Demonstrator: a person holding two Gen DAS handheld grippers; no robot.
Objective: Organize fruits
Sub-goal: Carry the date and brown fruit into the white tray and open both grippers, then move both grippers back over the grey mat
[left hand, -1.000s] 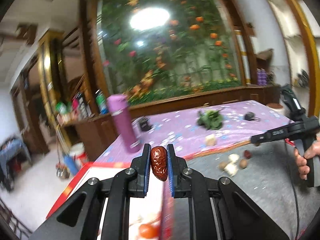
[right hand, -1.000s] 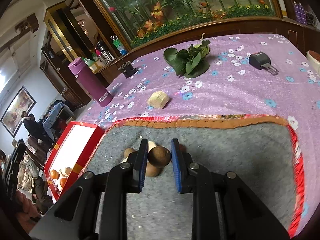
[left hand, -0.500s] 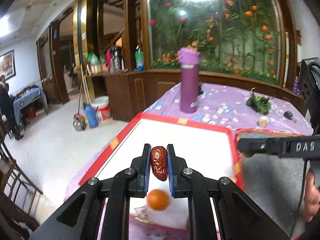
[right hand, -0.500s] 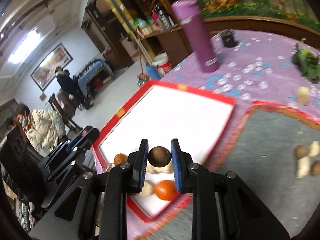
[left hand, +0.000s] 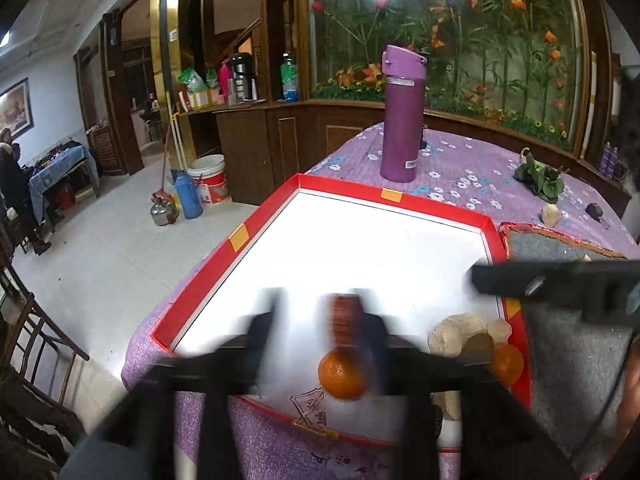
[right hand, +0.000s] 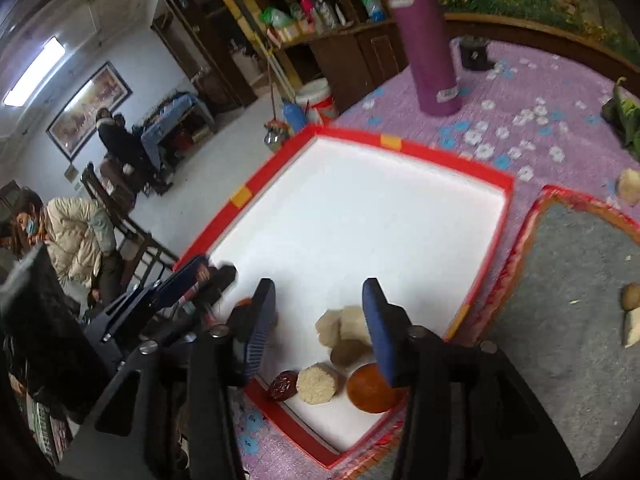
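Observation:
A red-rimmed white tray (left hand: 240,236) (right hand: 240,196) lies on the purple cloth. My left gripper (left hand: 316,308) is motion-blurred over its near end, fingers apart, with a blurred red date (left hand: 344,320) by the right finger. An orange (left hand: 342,376) lies just below it. My right gripper (right hand: 318,292) stands open above pale lumps (right hand: 344,324), a brown round fruit (right hand: 348,354), a pale cylinder (right hand: 320,382), a red date (right hand: 282,384) and an orange (right hand: 372,388) in the tray's near corner. In the left wrist view the right gripper (left hand: 560,284) shows as a dark bar.
A purple bottle (left hand: 402,112) (right hand: 428,40) stands beyond the tray. Right of the tray is a grey felt mat (left hand: 568,360) (right hand: 560,320) with a few small fruits (right hand: 632,296). Leafy greens (left hand: 544,180) lie far right. Seated people (right hand: 76,232) and chairs (left hand: 32,360) are off the table's left side.
Both grippers swung from the grey mat to the tray. The right gripper opened and its brown fruit now lies in the tray. The left gripper's fingers have spread around the date.

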